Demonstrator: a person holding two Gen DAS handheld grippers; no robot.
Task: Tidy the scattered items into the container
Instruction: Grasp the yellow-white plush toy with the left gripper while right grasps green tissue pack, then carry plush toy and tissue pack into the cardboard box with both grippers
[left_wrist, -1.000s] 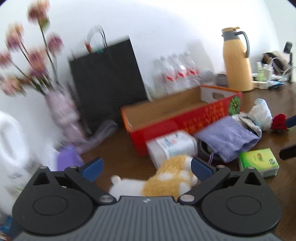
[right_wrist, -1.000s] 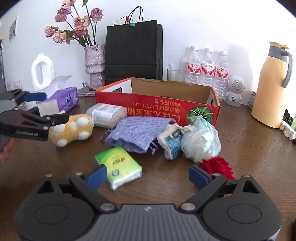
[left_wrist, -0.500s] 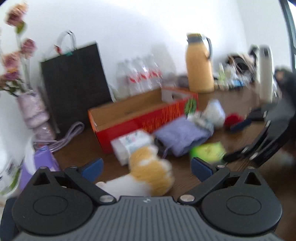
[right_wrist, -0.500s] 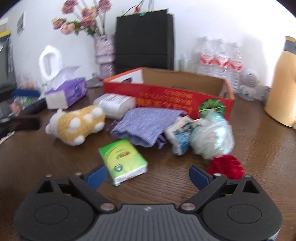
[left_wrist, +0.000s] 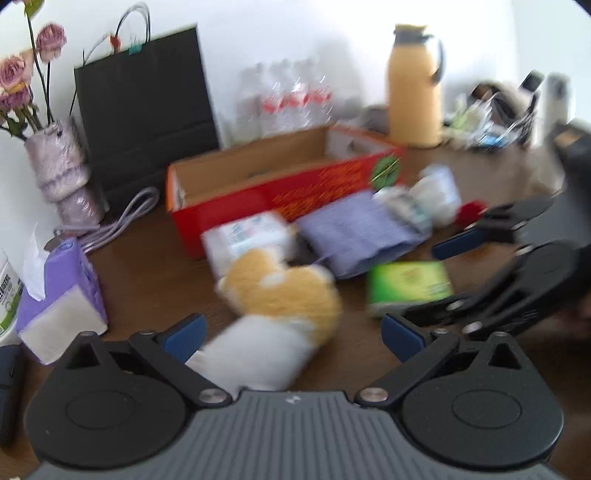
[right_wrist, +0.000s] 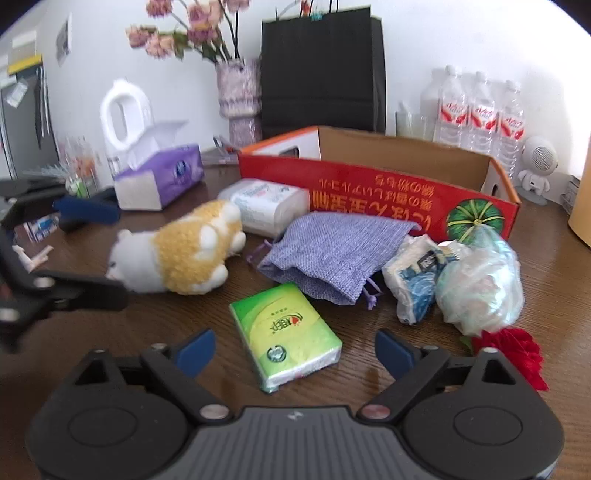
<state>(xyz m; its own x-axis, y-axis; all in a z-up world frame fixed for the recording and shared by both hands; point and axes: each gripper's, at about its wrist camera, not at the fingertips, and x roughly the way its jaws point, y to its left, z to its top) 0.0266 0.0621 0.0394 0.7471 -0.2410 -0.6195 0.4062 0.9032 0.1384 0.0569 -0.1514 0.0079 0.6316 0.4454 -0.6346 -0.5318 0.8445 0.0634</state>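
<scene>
The red cardboard box (right_wrist: 402, 197) stands open at the back of the table; it also shows in the left wrist view (left_wrist: 258, 199). In front of it lie a yellow-and-white plush toy (right_wrist: 177, 254), a white tissue pack (right_wrist: 267, 205), a purple cloth bag (right_wrist: 336, 251), a green tissue pack (right_wrist: 284, 332), crumpled plastic bags (right_wrist: 461, 277) and a red flower (right_wrist: 513, 350). My left gripper (left_wrist: 291, 334) is open around the plush toy (left_wrist: 273, 302). My right gripper (right_wrist: 293, 350) is open around the near end of the green pack.
A purple tissue box (right_wrist: 160, 179), a white jug (right_wrist: 123, 114), a flower vase (right_wrist: 238, 99), a black paper bag (right_wrist: 319, 70), water bottles (right_wrist: 480, 114) and a yellow thermos (left_wrist: 413, 99) stand around the table's back and sides.
My left gripper has swung and closed in on the plush toy. My right gripper has moved forward and down to the green tissue pack.
</scene>
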